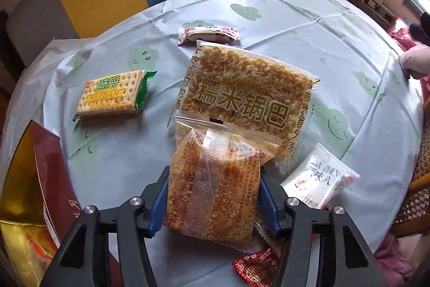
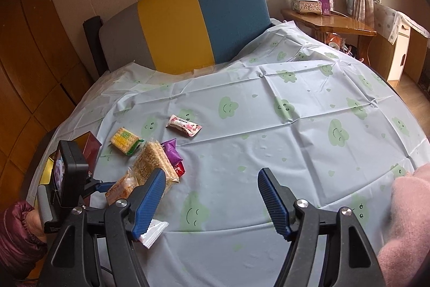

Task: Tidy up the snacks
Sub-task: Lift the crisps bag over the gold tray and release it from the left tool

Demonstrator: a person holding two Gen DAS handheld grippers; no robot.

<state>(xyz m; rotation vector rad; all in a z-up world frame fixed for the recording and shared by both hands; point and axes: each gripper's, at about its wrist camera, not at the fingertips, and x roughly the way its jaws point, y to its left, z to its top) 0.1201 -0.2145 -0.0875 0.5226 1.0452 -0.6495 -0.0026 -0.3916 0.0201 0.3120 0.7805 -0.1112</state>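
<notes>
My left gripper [image 1: 213, 192] is shut on a clear bag of orange rice crackers [image 1: 215, 184] and holds it just above the table. A larger rice cracker bag [image 1: 242, 90] lies beyond it. A Weidan biscuit pack [image 1: 113, 94], a pink floral bar [image 1: 208, 34], a white packet [image 1: 319, 176] and a red candy [image 1: 255, 268] lie around. A red and gold box [image 1: 35, 179] stands open at the left. My right gripper [image 2: 211, 195] is open and empty above bare tablecloth. In its view the left gripper [image 2: 99, 186] holds the orange bag [image 2: 121, 186].
A light blue tablecloth with green clouds [image 2: 295, 139] covers the round table. A purple packet [image 2: 172, 151] lies by the big bag. A yellow and blue headboard [image 2: 201, 20] stands behind the table. A pink sleeve [image 2: 405, 219] rests at the right edge.
</notes>
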